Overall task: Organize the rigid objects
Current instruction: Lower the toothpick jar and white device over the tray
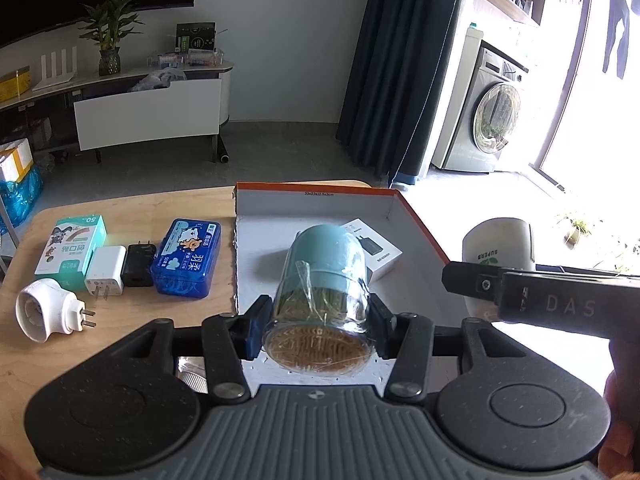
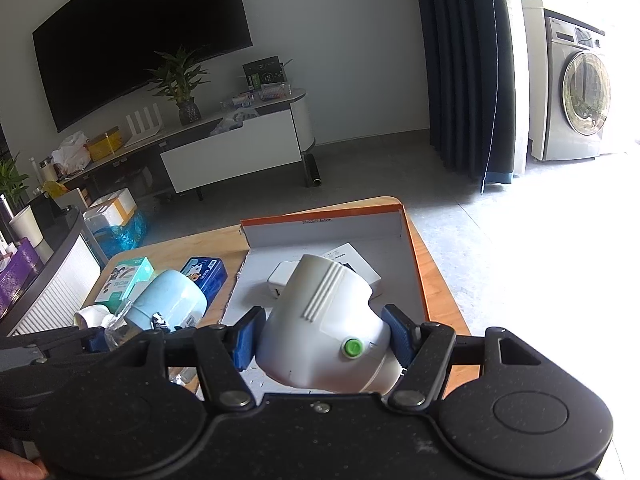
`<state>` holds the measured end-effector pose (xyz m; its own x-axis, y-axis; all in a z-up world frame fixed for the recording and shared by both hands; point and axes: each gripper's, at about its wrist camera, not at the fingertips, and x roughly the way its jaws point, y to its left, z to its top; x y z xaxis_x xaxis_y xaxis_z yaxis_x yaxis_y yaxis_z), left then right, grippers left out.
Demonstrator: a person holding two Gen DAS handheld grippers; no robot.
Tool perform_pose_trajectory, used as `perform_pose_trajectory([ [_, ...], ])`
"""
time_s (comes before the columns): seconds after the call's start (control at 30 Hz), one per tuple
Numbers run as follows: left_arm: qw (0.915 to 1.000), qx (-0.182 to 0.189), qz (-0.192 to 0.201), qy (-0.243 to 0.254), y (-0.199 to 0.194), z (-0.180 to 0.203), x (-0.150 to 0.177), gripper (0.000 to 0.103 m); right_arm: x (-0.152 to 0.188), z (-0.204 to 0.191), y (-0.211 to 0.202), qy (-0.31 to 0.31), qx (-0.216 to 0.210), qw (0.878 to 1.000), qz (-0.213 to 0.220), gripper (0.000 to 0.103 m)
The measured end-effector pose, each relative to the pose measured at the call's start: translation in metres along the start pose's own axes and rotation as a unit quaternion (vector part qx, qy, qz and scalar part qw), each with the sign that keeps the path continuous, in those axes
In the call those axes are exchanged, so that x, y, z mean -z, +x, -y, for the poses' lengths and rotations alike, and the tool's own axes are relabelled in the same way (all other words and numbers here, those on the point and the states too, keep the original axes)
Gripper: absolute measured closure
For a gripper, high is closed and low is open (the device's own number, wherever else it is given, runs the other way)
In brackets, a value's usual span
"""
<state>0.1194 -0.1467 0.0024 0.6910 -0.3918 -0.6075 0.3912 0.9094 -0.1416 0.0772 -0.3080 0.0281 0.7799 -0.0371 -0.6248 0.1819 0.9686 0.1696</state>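
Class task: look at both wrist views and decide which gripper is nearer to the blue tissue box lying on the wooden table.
Left. The left gripper is beside the blue tissue box; the right gripper is farther right over the tray.

White wall (image 2: 340, 40), dark TV (image 2: 136, 44), grey floor (image 1: 260, 156), navy curtain (image 1: 400, 60), washing machine (image 2: 576, 108), bright daylight right.

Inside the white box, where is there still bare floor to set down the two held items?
The box floor is bare along its left wall and near side, under the toothpick jar. The far-right corner holds a small white carton. Left of the box, the table is crowded.
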Motion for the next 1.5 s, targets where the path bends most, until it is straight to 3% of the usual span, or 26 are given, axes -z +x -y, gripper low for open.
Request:
perform_pose_trajectory([
  [1.5, 0.9994, 0.020, -0.022, 0.019, 0.042, 0.019, -0.011, 0.053, -0.017, 0.014, 0.029, 0.009, 0.012, 1.000, -0.005, 0.026],
])
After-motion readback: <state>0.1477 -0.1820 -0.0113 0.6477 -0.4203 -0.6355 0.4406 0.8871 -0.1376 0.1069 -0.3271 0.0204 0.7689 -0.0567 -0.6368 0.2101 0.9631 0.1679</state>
